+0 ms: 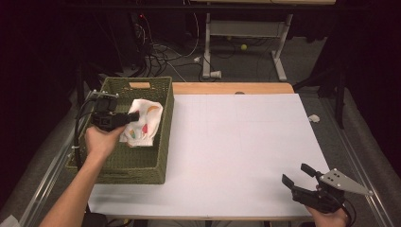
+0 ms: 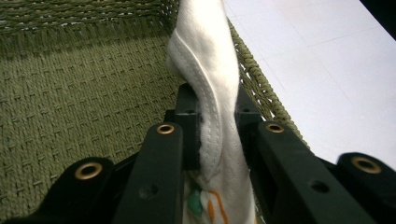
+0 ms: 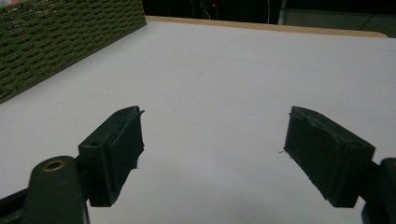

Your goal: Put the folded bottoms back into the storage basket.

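Right gripper [image 1: 297,174] spread over table; left gripper [image 1: 135,115] pinching one cloth [image 1: 143,124] in one basket [image 1: 163,142]

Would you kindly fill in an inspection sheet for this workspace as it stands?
Surface: white table top, bare, wooden edge at the far side.
Job's things: white cloth with coloured print, held over the green woven basket.
Clutter: nothing seen.
Grippers: left gripper shut on the cloth; right gripper open, low over the table's near right corner.
Cables: black cable trailing from the left gripper.
Surroundings: dark floor, tangled wires, a desk frame.
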Tool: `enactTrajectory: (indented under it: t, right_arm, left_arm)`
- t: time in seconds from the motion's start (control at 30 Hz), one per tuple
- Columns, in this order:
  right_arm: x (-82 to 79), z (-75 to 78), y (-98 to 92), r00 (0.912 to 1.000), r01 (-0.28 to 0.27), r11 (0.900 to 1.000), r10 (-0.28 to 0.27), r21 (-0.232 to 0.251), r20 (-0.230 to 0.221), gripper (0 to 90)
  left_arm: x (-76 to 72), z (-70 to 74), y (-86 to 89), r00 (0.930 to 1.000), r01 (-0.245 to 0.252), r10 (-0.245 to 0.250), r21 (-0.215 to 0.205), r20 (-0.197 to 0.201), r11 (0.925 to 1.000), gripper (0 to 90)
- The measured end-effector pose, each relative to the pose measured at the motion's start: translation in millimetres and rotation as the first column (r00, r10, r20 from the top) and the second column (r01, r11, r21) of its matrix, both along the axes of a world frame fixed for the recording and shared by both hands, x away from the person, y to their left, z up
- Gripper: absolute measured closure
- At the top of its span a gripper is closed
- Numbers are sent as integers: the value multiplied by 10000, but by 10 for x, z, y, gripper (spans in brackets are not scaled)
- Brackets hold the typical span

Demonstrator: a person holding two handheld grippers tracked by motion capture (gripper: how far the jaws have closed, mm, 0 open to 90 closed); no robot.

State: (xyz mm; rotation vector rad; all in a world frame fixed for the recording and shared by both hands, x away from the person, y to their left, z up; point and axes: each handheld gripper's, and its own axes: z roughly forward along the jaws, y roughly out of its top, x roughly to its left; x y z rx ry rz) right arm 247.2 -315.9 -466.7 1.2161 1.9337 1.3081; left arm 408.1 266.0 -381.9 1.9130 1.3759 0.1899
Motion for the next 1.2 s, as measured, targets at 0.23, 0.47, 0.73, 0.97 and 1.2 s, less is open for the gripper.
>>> enactTrajectory:
  t: [0.23,0.47,0.73,0.97,1.2]
  right_arm:
    - [0,0,-1,10000,-7,10000,7,5,-1,201]
    - [-1,0,-2,10000,-13,10000,13,8,6,201]
    - [-1,0,-2,10000,-5,10000,5,19,3,201]
    - [-1,0,0,10000,-12,10000,12,10,-5,202]
    - [0,-1,-1,10000,-33,10000,33,5,-1,201]
  left_arm:
    - [70,-56,-22,9998,-99,98,-27,-147,9999,757]
    - [120,-110,-37,9995,-168,167,-36,-276,9999,756]
    - [187,-195,-37,9984,-300,298,-18,-475,9995,756]
    - [245,-255,-43,9977,-416,415,-16,-537,9991,755]
    - [307,-331,-24,9956,-644,643,1,-687,9979,754]
